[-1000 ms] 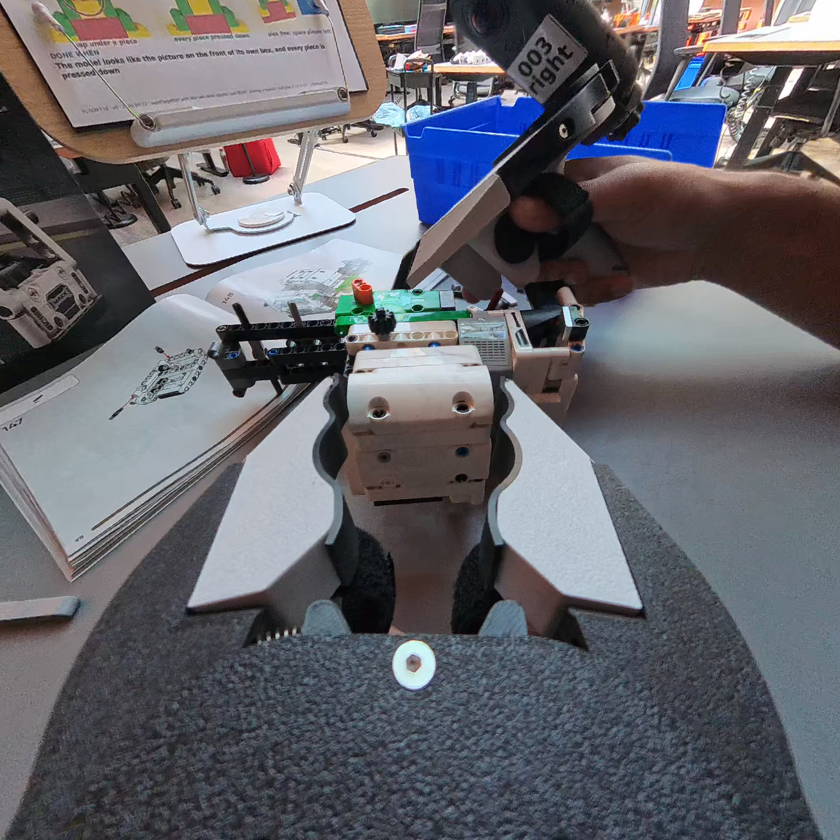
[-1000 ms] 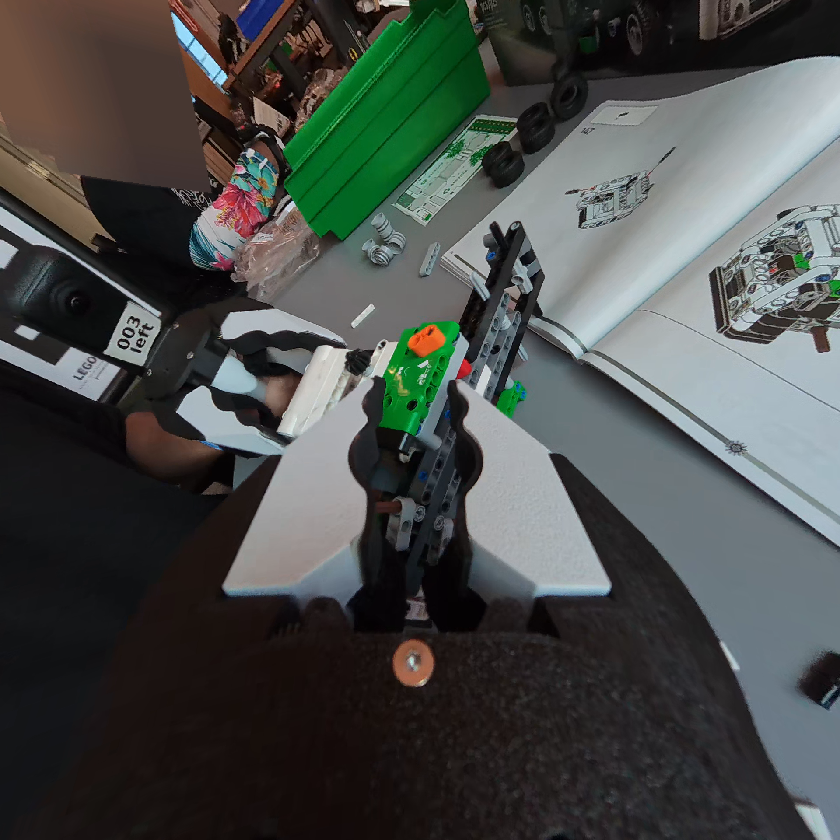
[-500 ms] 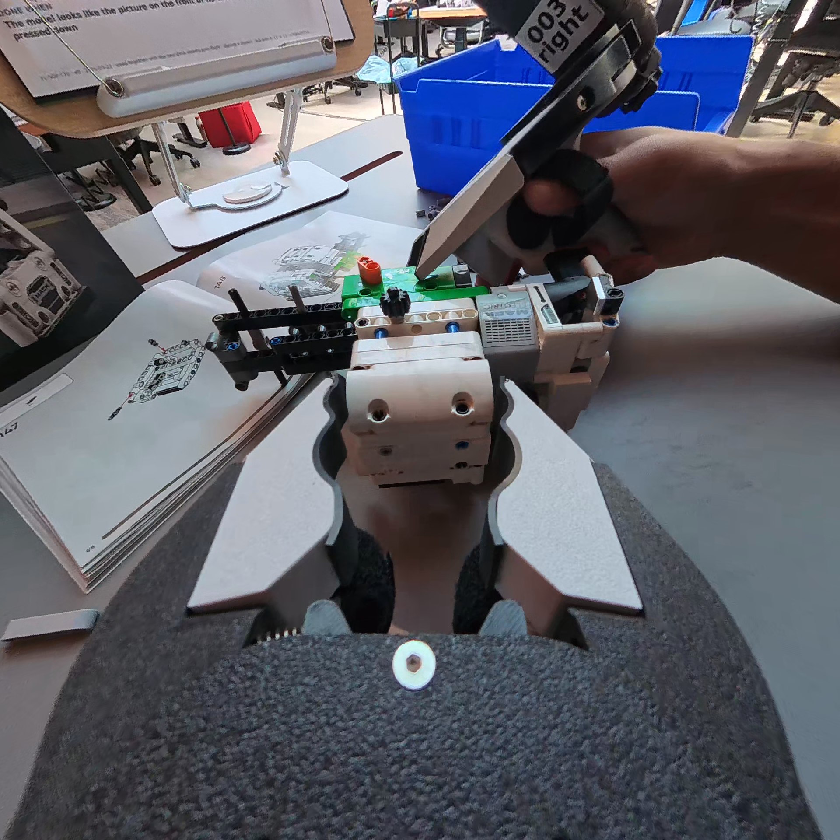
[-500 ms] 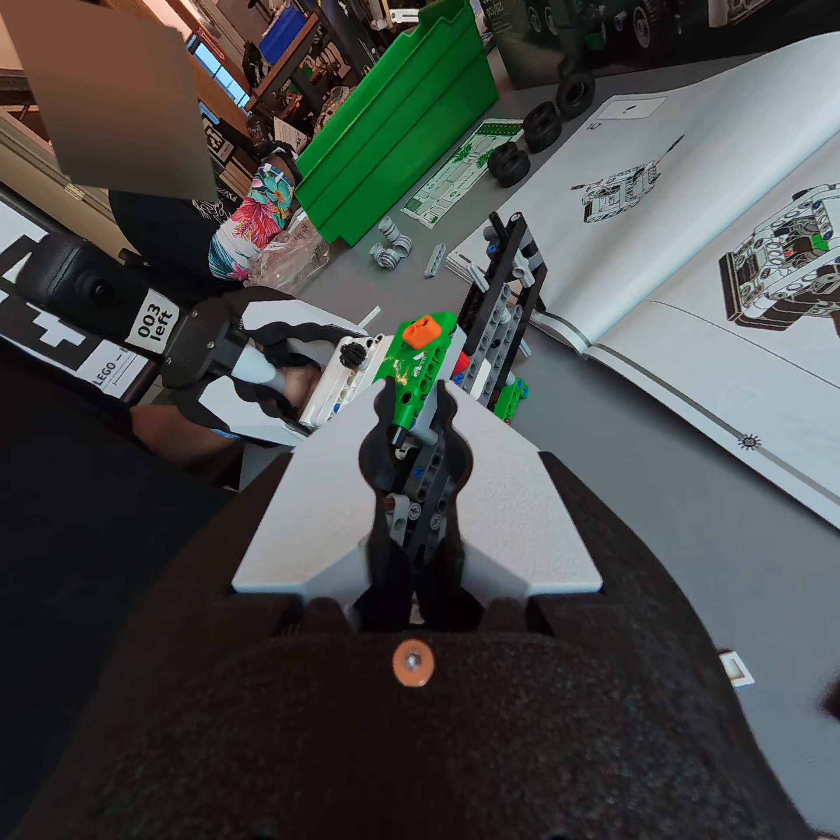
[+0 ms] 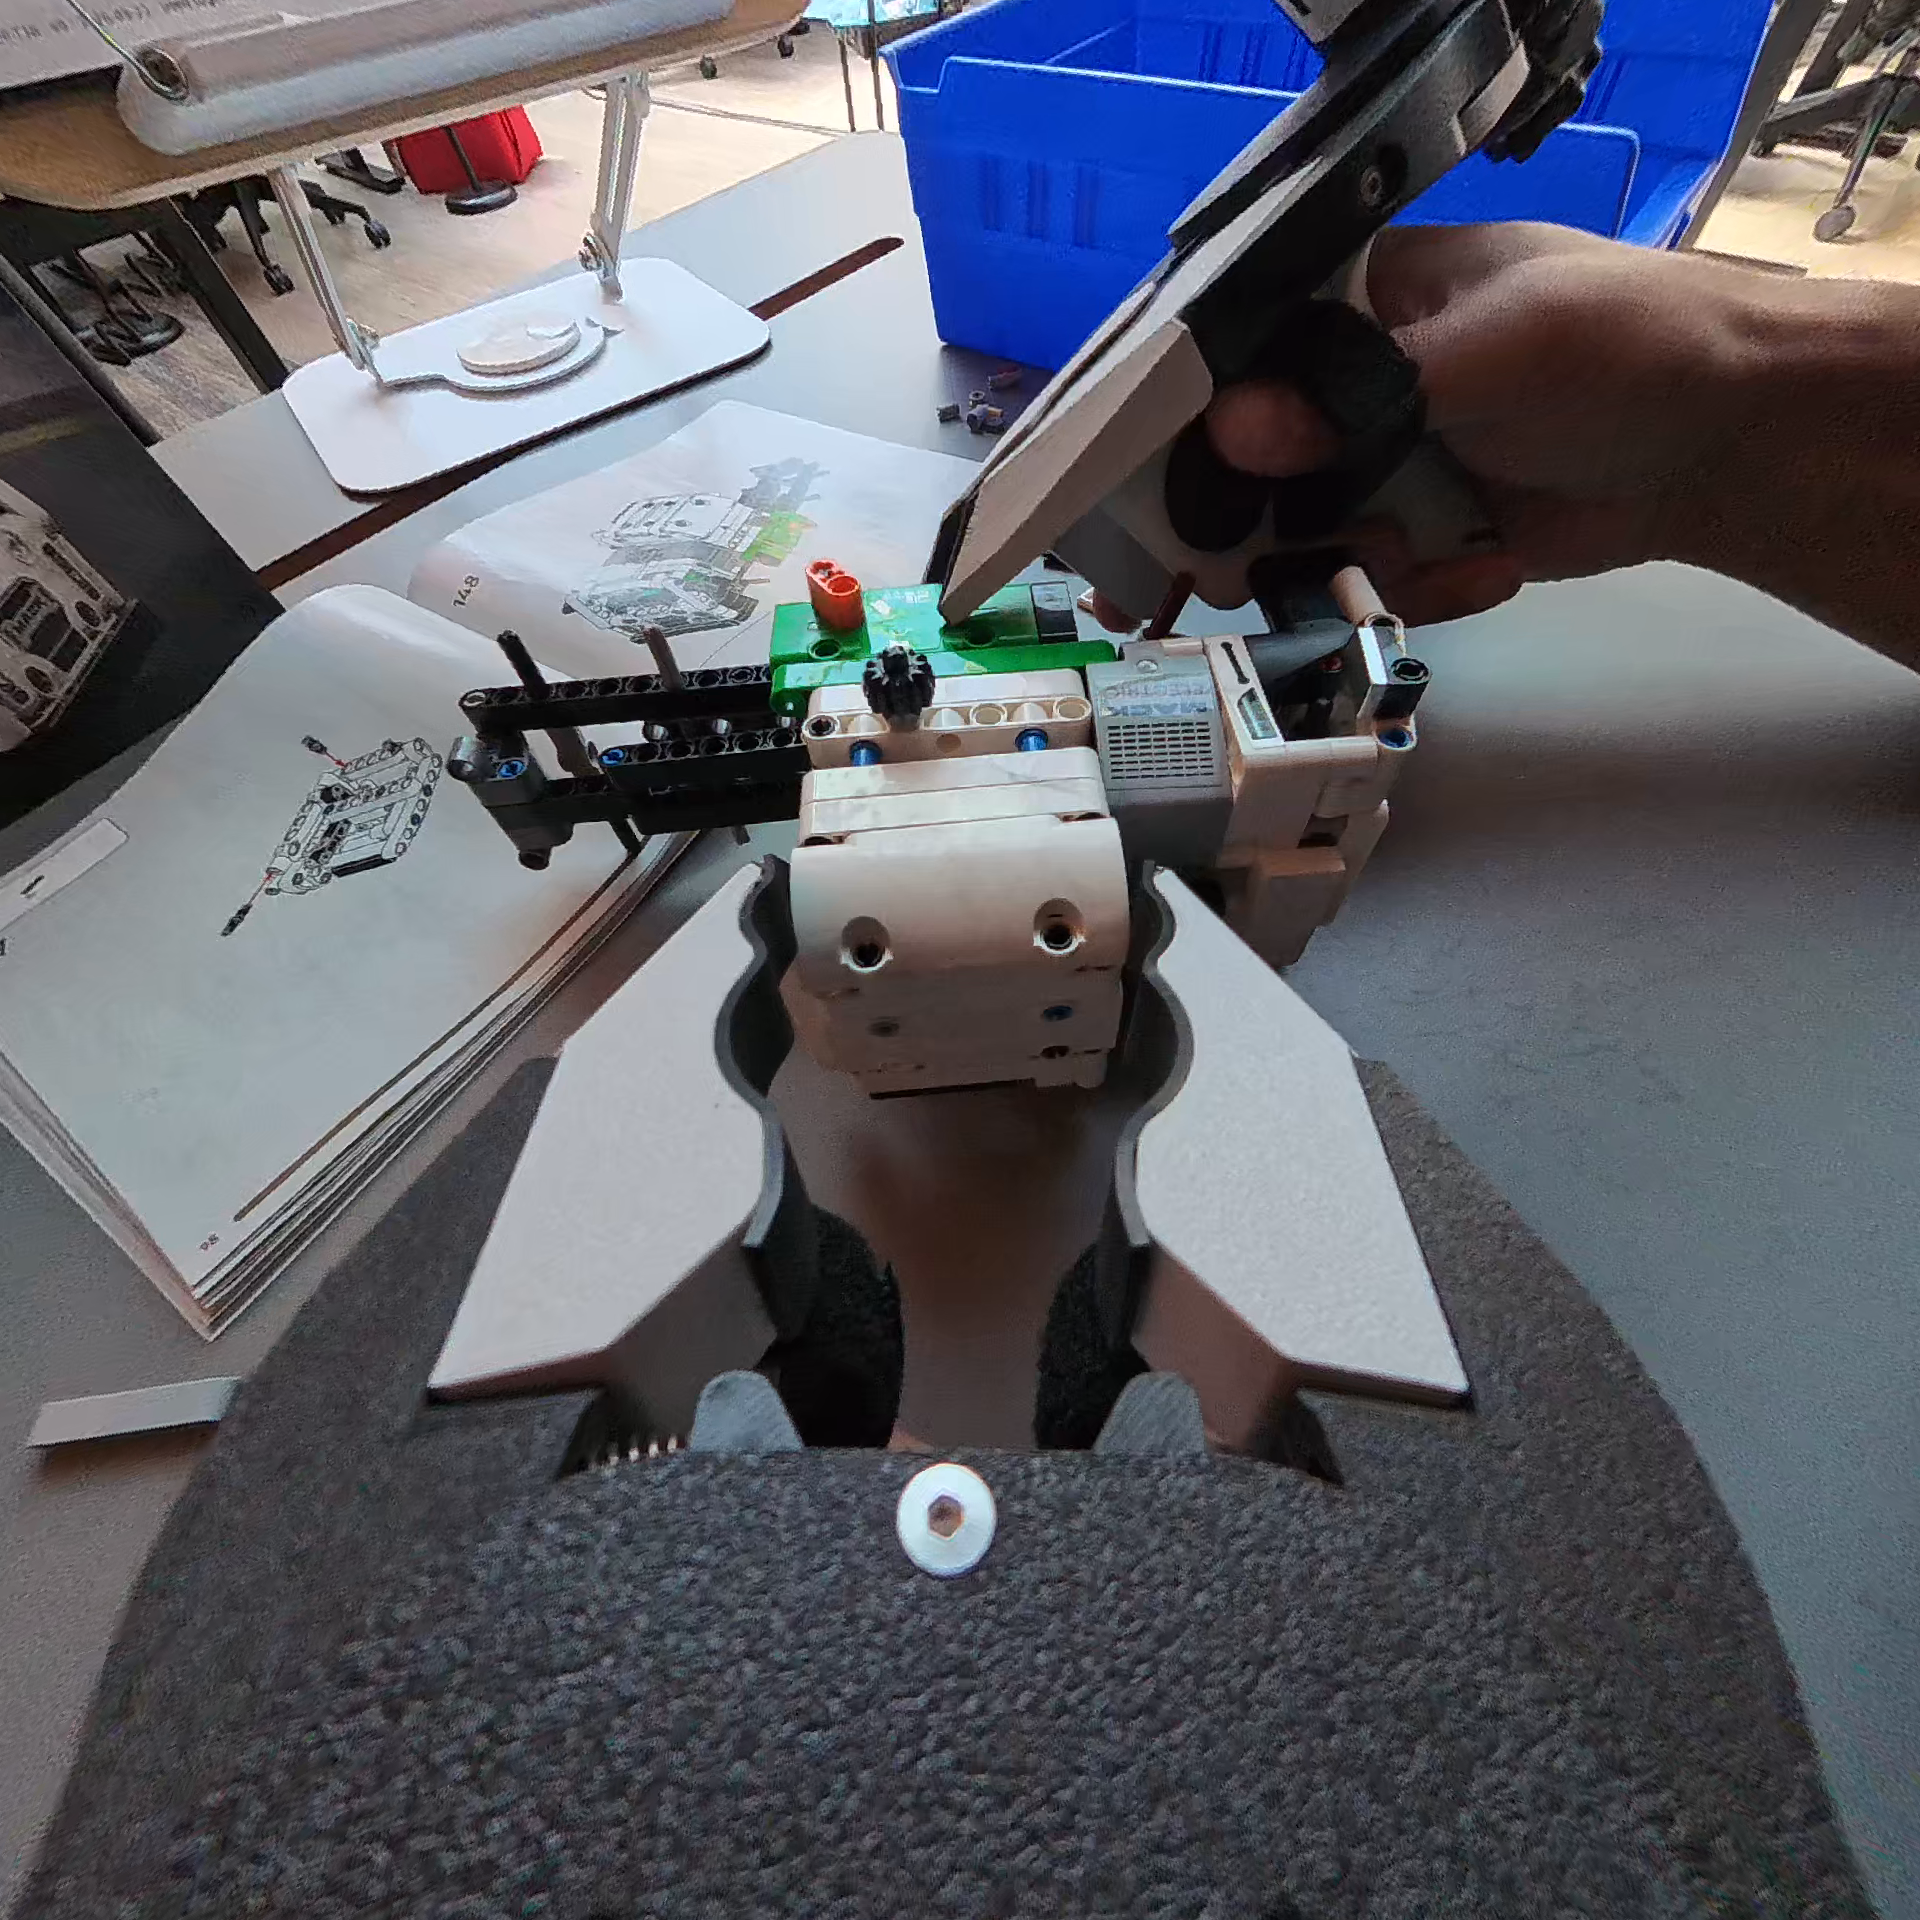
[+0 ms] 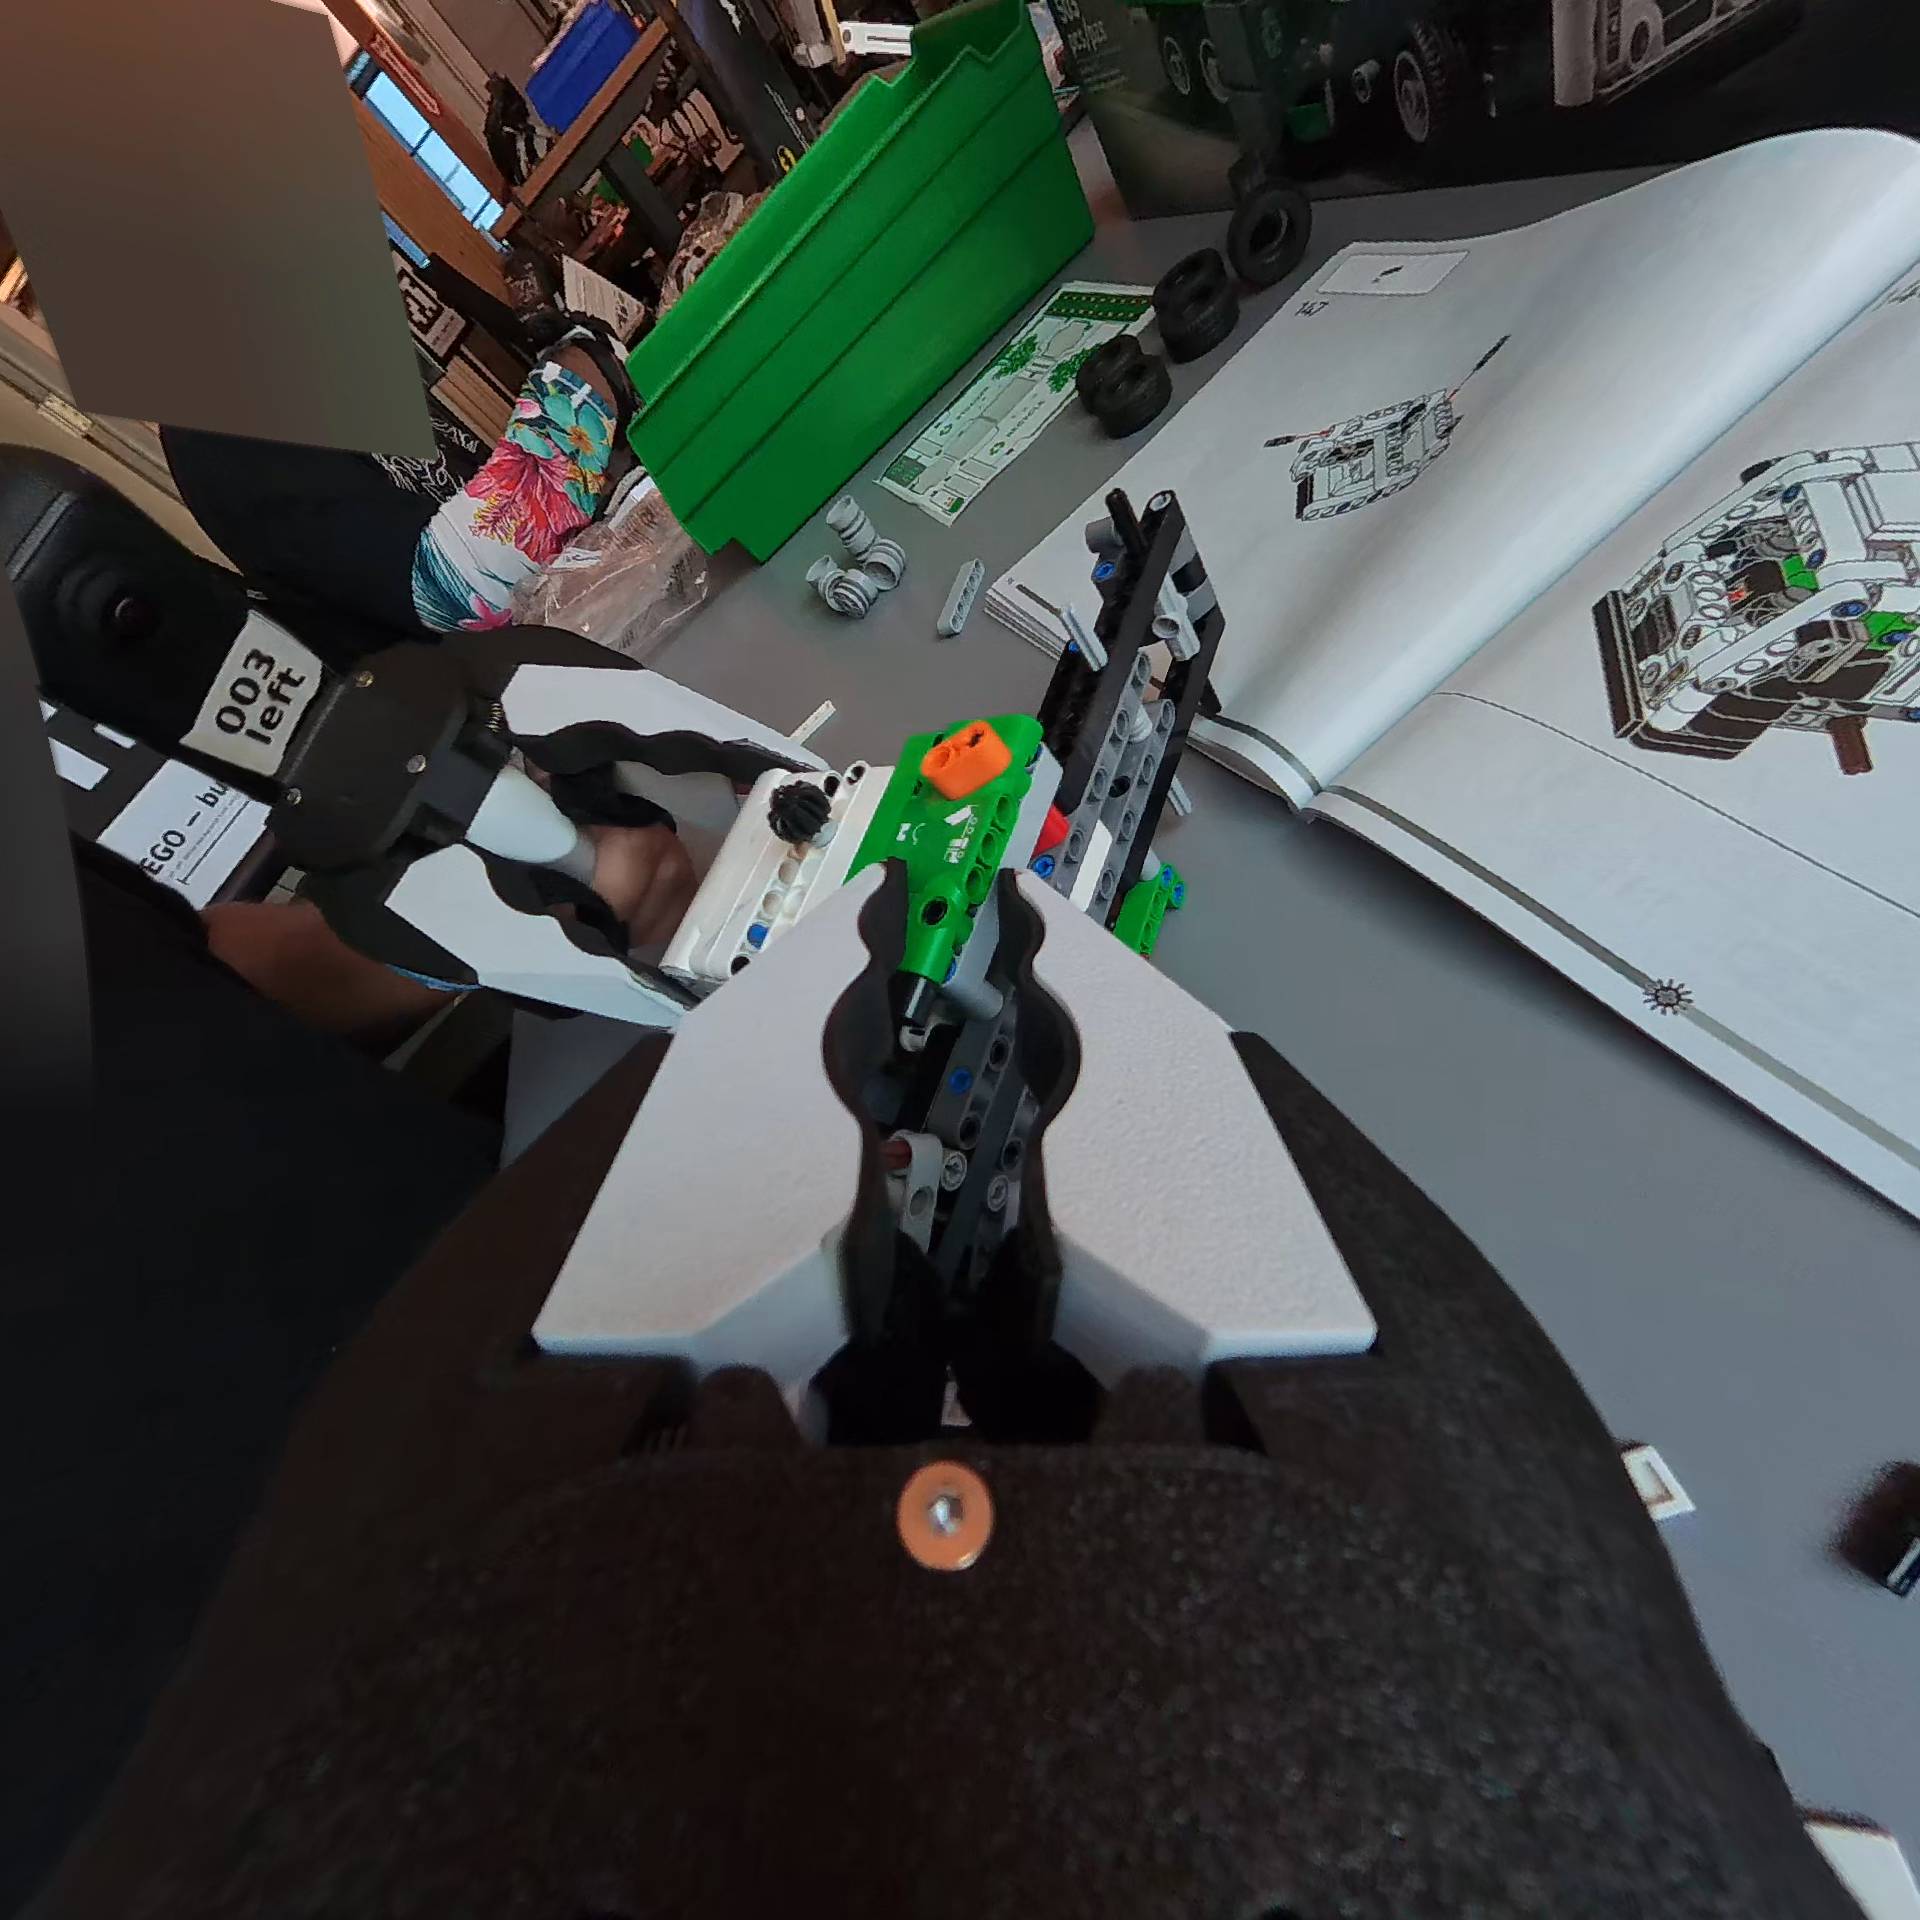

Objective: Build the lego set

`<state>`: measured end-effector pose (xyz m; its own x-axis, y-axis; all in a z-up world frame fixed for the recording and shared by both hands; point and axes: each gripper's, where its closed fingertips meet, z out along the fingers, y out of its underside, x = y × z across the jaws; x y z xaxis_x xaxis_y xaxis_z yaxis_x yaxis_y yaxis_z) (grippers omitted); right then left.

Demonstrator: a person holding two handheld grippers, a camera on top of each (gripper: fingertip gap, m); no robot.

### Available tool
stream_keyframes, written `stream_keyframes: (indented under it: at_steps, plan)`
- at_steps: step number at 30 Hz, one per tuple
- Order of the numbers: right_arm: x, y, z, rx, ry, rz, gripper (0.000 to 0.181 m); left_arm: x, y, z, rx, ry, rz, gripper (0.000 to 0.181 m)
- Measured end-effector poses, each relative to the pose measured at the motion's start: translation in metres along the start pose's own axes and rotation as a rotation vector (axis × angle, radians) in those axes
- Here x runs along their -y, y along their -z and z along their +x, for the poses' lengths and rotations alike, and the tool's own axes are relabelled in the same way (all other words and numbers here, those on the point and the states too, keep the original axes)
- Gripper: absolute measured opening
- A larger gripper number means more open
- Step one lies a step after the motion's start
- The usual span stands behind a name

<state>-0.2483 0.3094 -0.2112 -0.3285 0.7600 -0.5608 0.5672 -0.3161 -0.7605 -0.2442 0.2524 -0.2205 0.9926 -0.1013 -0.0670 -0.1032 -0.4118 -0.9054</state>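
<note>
The lego model [image 5: 956,925] is a white cab block with a green panel [image 5: 914,623], an orange piece [image 5: 834,592] and black beams [image 5: 623,727] running left. My left gripper [image 5: 956,914] is shut on the white block and holds it over the grey table [image 5: 1610,1039]. My right gripper [image 5: 951,608] comes down from the upper right, with its tips on the green panel. In the right wrist view the right gripper [image 6: 951,894] is closed narrowly around the end of the green panel [image 6: 956,831]. The left gripper [image 6: 582,831] shows at the left of that view.
An open instruction booklet [image 5: 260,883] lies left of the model and also shows in the right wrist view [image 6: 1558,623]. A blue bin [image 5: 1091,177] and a document stand [image 5: 520,353] stand behind. A green bin [image 6: 862,312], black tyres [image 6: 1195,301] and grey small parts [image 6: 857,566] lie beyond. Spacing between my two grippers at the tips: around 7 cm.
My right gripper's tips have come down onto the green panel. The model has tilted a little in the right wrist view. My left gripper keeps its hold on the white block.
</note>
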Motion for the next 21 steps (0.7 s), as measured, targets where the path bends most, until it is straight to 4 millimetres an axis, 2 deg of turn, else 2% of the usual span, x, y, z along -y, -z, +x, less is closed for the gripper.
stream_keyframes:
  at_steps: [21]
  plan:
    - [-0.0012,0.0017,0.0007,-0.107,0.069,-0.036,0.015,-0.0012,-0.0028,0.0002,0.040,-0.008,-0.117,0.063]
